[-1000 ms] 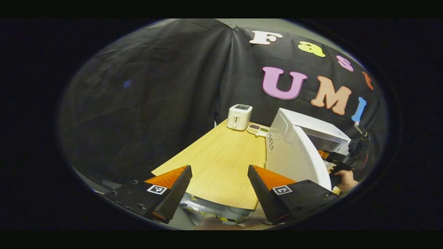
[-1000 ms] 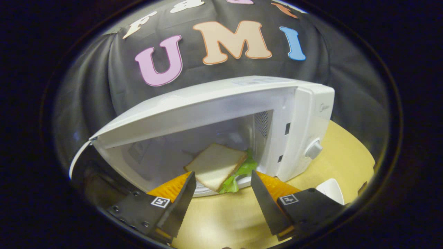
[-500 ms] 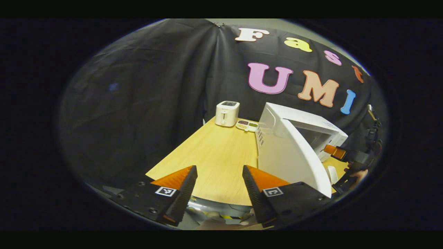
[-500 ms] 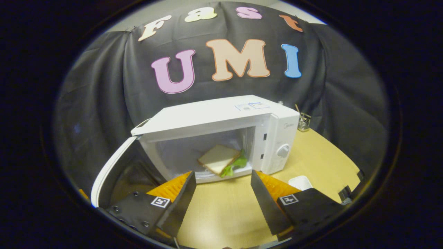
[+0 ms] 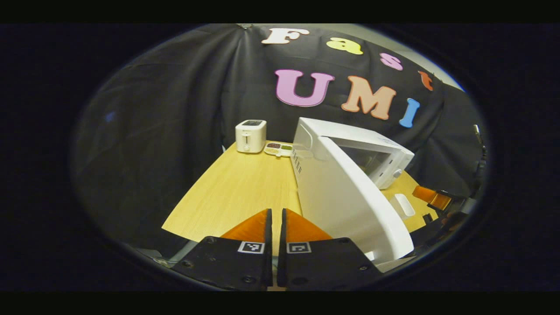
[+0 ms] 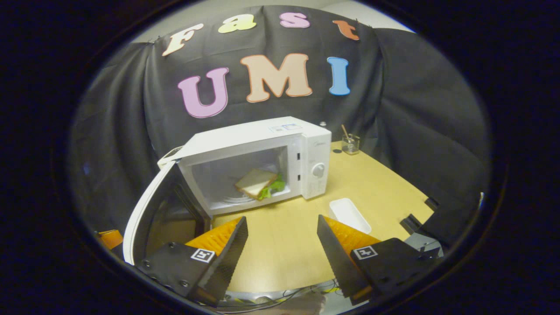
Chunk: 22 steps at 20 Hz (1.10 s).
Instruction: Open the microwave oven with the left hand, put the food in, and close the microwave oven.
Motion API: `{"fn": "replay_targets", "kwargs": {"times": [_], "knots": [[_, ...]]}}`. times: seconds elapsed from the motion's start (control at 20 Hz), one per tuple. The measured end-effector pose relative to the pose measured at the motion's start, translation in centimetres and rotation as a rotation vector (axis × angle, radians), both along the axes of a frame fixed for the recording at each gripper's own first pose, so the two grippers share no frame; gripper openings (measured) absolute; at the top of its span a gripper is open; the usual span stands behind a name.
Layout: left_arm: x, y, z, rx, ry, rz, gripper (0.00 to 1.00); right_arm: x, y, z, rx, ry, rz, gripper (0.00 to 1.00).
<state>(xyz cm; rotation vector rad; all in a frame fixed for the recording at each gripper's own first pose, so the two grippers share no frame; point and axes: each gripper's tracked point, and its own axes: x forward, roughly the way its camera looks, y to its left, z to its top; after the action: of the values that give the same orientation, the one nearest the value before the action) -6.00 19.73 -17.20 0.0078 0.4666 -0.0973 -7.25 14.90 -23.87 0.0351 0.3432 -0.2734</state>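
- The left gripper (image 5: 274,223) has its two orange-faced fingers pressed together with just a sliver of gap and nothing between them, sitting over the near edge of the wooden table (image 5: 236,192)
- The right gripper (image 6: 282,238) is spread wide and empty; you can see the sawtooth ridges along the inner edges of its black fingers, plus one square marker tag on each
- The sandwich (image 6: 256,183) is inside the microwave (image 6: 262,157), lying flat on the round turntable: one slice of white bread on top with green lettuce poking out the right side. You get that from the right gripper view, since it looks straight into the cavity
- The left gripper view catches the microwave door (image 5: 345,197) from its smooth white outer side, swung wide open toward the camera
- Also in the left gripper view: one boxy white toaster (image 5: 250,136) at the far table edge, with a small divided tray (image 5: 278,149) just beside it
- The right gripper view adds one white rectangular dish (image 6: 349,215) near the microwave's front right, and one clear glass cup (image 6: 350,144) with a stick in it, farther back
- One round knob on the microwave's control panel
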Motion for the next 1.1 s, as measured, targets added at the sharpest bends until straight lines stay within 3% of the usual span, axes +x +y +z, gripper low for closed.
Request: {"fn": "replay_targets", "kwargs": {"times": [0.05,0.3,0.55,0.6,0.65,0.7,0.75,1.1], "knots": [[0.1,-0.5,-0.1,0.004,0.005,-0.028,0.00,-0.8,-0.7,-0.1,0.006,0.002,-0.030,0.98],[-0.3,-3.4,-1.3,0.019,0.041,-0.159,0.00,-4.7,-4.0,-0.5,0.044,0.011,-0.181,0.98],[0.2,-6.3,-2.0,0.020,0.069,-0.221,0.00,-6.7,-6.6,-0.6,0.044,0.038,-0.238,0.98],[0.2,-6.8,-2.1,0.021,0.072,-0.227,0.07,-6.8,-7.2,-0.3,0.039,0.035,-0.244,0.98],[-0.1,-6.6,-1.7,0.037,0.073,-0.215,0.00,-6.8,-8.3,0.0,0.032,0.032,-0.252,0.98],[0.5,-6.8,-1.7,0.047,0.069,-0.210,0.07,-6.9,-9.1,0.3,0.029,0.031,-0.260,0.98],[0.9,-7.3,-1.7,0.047,0.068,-0.206,0.00,-6.7,-10.1,0.5,0.029,0.028,-0.266,0.98],[2.5,-12.1,-1.8,0.037,0.063,-0.127,0.00,-3.1,-16.6,2.5,0.070,0.001,-0.238,0.98]]}}
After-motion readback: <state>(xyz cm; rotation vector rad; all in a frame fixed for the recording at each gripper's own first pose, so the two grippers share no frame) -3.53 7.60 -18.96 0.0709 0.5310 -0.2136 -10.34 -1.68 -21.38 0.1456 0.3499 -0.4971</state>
